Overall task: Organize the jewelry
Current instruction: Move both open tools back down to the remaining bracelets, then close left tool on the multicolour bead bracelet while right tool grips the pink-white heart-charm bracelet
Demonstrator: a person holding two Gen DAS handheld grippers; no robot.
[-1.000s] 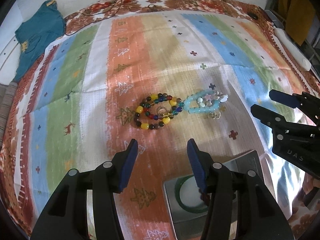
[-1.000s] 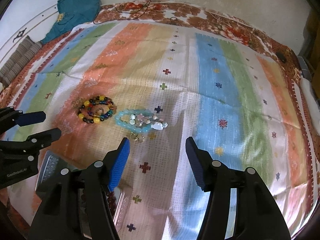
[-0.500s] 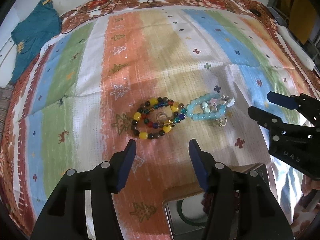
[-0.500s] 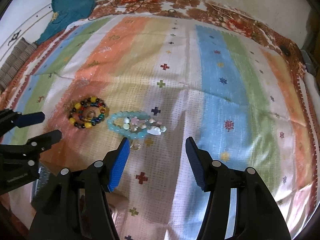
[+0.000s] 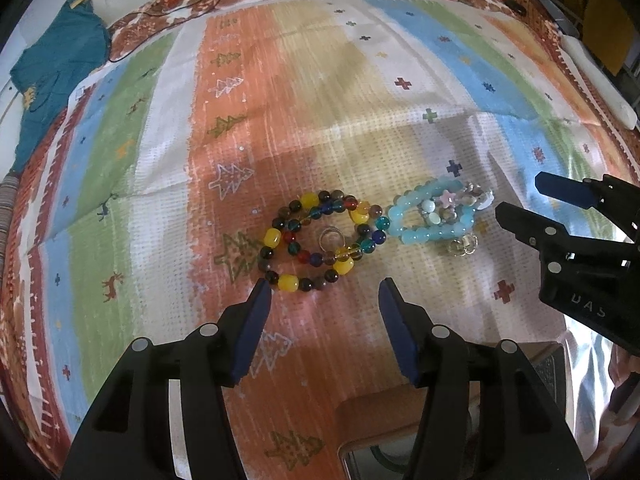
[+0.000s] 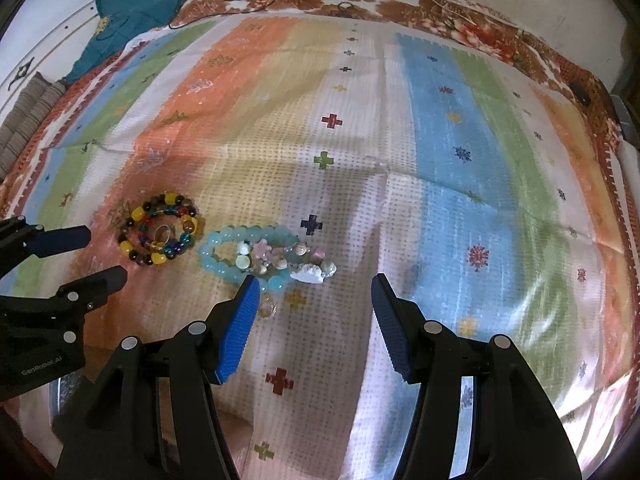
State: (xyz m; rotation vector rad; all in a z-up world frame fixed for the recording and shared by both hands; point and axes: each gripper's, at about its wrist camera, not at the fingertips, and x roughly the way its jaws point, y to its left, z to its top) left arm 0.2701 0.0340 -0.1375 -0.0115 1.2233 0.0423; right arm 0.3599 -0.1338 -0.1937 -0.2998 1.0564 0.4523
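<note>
A multicoloured bead bracelet (image 5: 320, 240) lies coiled on the striped cloth with a small clear ring (image 5: 331, 237) inside it. Right of it lies a light-blue bead bracelet (image 5: 434, 220) with shell and star charms. A small ring charm (image 5: 462, 245) lies at its near edge. My left gripper (image 5: 323, 294) is open and empty, just short of the multicoloured bracelet. My right gripper (image 6: 311, 288) is open and empty, just short of the blue bracelet (image 6: 256, 256). The multicoloured bracelet (image 6: 160, 236) lies to its left. Each gripper shows in the other's view.
A metal tin (image 5: 400, 464) with a green bangle inside sits at the bottom edge, behind the left gripper. The striped cloth (image 6: 460, 140) covers a bed. A teal garment (image 5: 52, 68) lies at the far left. A white object (image 5: 600, 80) lies along the right edge.
Both grippers have moved forward toward the bracelets, which now look larger and nearer. The tin has slid toward the bottom of the left wrist view. Both stay open.
</note>
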